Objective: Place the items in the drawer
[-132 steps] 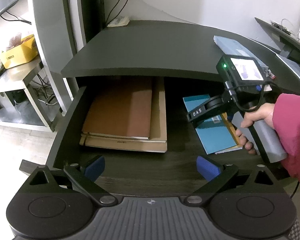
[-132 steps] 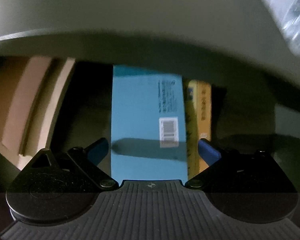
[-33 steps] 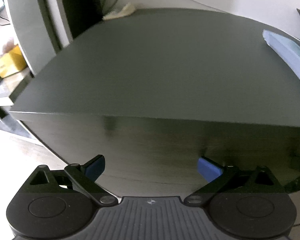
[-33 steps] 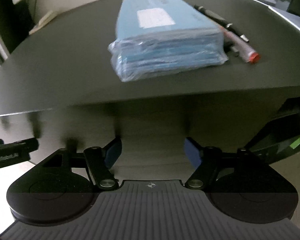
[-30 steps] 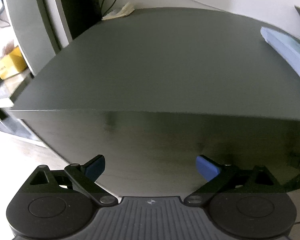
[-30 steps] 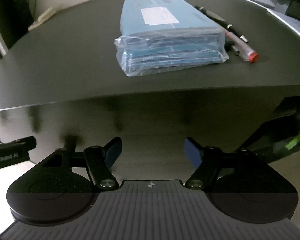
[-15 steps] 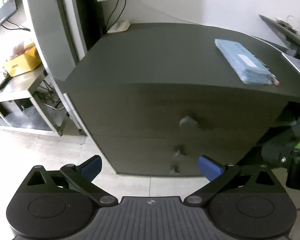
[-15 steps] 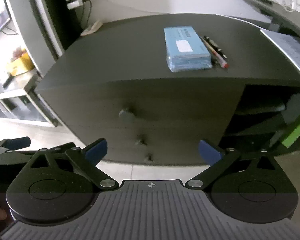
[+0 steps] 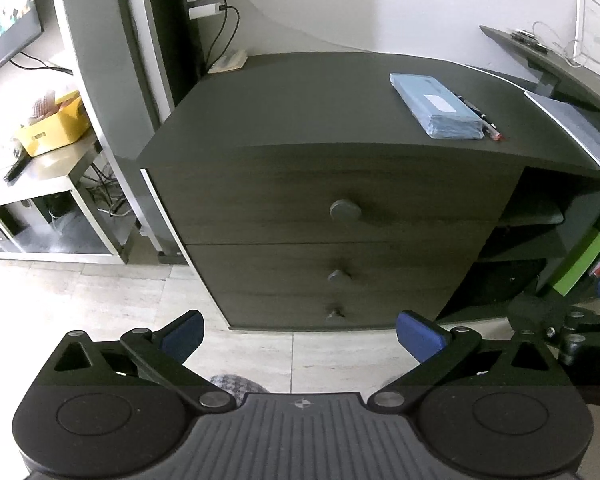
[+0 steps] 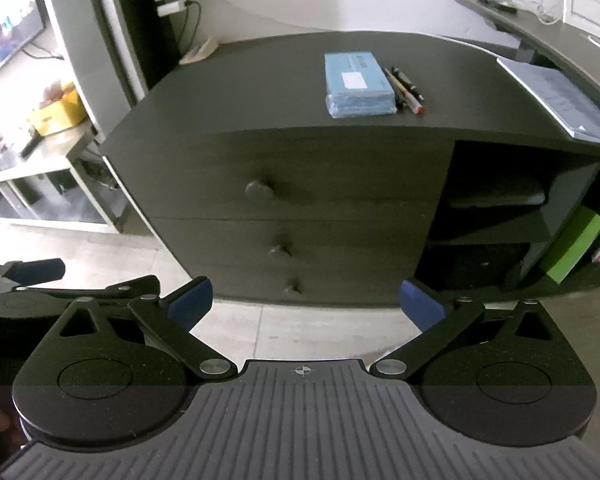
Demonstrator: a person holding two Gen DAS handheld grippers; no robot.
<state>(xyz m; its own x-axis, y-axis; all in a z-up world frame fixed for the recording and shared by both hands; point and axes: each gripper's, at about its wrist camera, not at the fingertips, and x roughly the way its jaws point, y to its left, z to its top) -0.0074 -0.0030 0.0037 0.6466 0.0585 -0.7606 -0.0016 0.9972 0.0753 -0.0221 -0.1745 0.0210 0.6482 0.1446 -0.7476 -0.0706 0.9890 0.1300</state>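
I hold both tools back from the cabinet (image 9: 340, 208), well clear of it, and neither one carries anything: my left gripper (image 9: 299, 334) has its blue pads spread wide with only floor between them, and my right gripper (image 10: 305, 302) stands just as wide and just as empty. Ahead of and above my left tool all three drawers sit flush and closed, the top drawer (image 9: 332, 204) with its round knob (image 9: 345, 211) nearest my line of sight, the two smaller knobs below it. On the cabinet top, ahead and to the right of my left tool, the blue wrapped packet (image 9: 436, 106) lies flat with a few pens (image 10: 406, 90) just beside its right edge. From here I cannot see inside any drawer, so I cannot say what is stored. My judgement is that if the packet and pens are meant to go in, that part is left: the top drawer would need pulling open by its knob first.
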